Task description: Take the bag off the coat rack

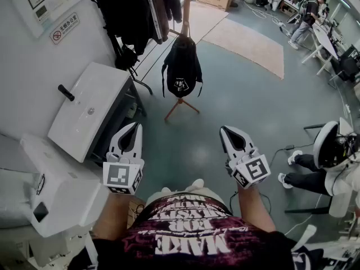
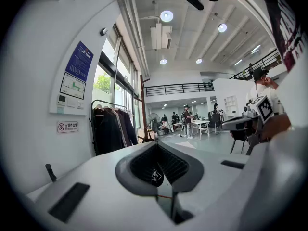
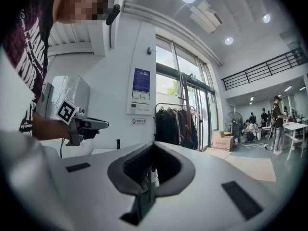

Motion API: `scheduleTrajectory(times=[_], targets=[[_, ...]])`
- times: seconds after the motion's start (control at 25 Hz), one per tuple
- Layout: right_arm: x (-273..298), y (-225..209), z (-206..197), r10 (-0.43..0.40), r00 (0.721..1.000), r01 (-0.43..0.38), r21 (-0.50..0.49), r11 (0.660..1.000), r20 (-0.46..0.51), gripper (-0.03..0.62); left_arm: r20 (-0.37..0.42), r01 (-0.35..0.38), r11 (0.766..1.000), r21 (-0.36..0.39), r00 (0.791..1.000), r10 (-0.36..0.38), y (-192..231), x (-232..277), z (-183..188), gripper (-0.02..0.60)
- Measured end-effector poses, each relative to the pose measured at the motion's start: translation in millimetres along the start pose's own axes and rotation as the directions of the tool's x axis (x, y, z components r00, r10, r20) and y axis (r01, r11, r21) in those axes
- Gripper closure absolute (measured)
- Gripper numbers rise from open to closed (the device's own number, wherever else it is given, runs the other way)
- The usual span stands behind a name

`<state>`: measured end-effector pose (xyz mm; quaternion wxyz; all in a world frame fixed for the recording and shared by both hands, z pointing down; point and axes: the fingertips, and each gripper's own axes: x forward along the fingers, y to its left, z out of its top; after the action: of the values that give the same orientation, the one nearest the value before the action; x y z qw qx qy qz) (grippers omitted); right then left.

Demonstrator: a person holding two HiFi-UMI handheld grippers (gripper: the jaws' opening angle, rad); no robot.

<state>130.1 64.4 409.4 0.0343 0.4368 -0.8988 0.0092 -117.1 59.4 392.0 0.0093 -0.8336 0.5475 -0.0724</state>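
Observation:
A black bag (image 1: 181, 66) with a white logo hangs from the wooden coat rack (image 1: 185, 10), above its tripod legs. It is ahead of me on the green floor, well out of reach of both grippers. My left gripper (image 1: 136, 127) and right gripper (image 1: 224, 130) are held side by side in front of my body. Both are shut, with nothing between the jaws. In the left gripper view the bag (image 2: 155, 176) shows small through the cutout behind the closed tips (image 2: 156, 143). The right gripper view shows its closed tips (image 3: 154, 144) and the rack pole (image 3: 186, 114); the bag is hidden there.
A white sink (image 1: 90, 114) stands on the left beside a white unit (image 1: 50, 190). A rail of dark coats (image 1: 140, 10) hangs behind the coat rack. A seated person (image 1: 332, 162) is at the right. Pale rugs (image 1: 247, 41) and more people lie further back.

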Motion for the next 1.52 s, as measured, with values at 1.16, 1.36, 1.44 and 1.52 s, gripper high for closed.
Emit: scheduleTrajectory(times=[1.16, 1.36, 1.44, 1.52], targets=[[-23, 79, -2, -0.093, 0.995, 0.095, 0.075, 0.993, -0.036, 0.45, 0.103, -0.003, 0.997, -0.077, 0.995, 0.011, 46, -70, -18, 0.574], [-7, 74, -13, -0.067, 0.996, 0.071, 0.079, 0.994, -0.051, 0.448, 0.096, 0.054, 0.991, -0.119, 0.994, -0.043, 41, -62, -29, 0.577], [0, 68, -18, -0.067, 0.996, 0.071, 0.084, 0.994, -0.05, 0.448, 0.098, 0.077, 0.987, -0.138, 0.993, -0.064, 39, -55, -33, 0.577], [6, 61, -20, -0.069, 0.996, 0.073, 0.091, 0.993, -0.047, 0.448, 0.092, 0.078, 0.985, -0.155, 0.994, -0.064, 42, -46, -36, 0.577]])
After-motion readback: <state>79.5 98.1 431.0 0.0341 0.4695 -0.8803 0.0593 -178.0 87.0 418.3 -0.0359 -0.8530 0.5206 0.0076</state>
